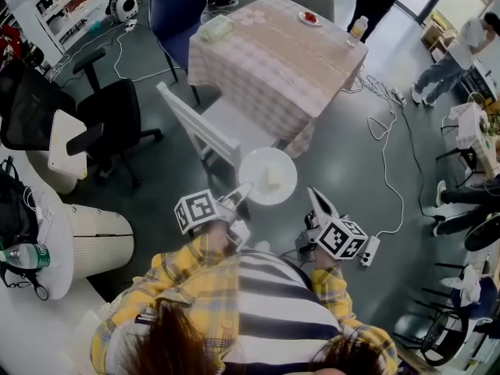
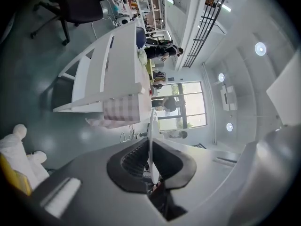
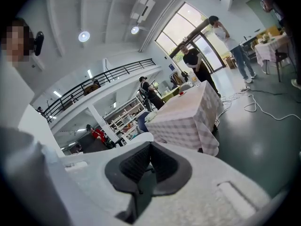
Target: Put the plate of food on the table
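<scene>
A white plate with a pale piece of food hangs over the floor in front of me. My left gripper is shut on its near rim. In the left gripper view the plate shows edge-on between the closed pads of that gripper. To the plate's right, my right gripper points forward, shut and holding nothing; its pads meet in the right gripper view. The table with a checked cloth stands ahead, beyond a white chair.
On the table's far side are a small plate of red food, a bottle and a pale bundle. A blue chair and a black office chair stand left. Cables and a power strip lie right. People stand beyond.
</scene>
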`<control>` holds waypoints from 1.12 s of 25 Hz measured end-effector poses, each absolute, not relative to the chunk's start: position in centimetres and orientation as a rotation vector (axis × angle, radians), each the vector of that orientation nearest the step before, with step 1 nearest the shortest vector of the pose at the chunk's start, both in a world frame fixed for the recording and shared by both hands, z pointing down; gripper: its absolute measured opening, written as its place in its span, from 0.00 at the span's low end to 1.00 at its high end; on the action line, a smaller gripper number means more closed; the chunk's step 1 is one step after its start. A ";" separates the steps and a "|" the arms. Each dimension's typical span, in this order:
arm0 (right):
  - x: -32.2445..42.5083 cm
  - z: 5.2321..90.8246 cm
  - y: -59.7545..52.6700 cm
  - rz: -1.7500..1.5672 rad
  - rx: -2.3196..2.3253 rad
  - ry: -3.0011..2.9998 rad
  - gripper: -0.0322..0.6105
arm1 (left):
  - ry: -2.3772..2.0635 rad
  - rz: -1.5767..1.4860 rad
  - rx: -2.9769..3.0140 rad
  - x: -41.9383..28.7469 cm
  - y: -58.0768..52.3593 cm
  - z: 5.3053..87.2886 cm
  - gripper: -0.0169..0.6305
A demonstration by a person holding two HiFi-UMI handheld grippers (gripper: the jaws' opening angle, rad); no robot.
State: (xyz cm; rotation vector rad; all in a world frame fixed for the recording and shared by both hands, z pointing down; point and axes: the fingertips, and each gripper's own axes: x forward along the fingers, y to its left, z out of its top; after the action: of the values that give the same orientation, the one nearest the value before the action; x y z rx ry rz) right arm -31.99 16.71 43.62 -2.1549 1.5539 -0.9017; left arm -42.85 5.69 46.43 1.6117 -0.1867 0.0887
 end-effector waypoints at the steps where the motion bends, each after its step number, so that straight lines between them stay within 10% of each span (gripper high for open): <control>1: -31.5 43.7 17.0 -0.901 -2.153 1.550 0.05 | -0.186 0.089 1.612 -42.4 5.9 46.4 0.05; 28: -19.4 45.3 25.0 -0.871 -2.153 1.415 0.05 | -0.135 0.153 1.598 -26.9 12.5 48.1 0.04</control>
State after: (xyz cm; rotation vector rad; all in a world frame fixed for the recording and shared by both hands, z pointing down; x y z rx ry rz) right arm -19.39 24.97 45.33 -2.1531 1.4153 -0.8713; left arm -26.87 12.51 48.08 1.5981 -0.1348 0.1531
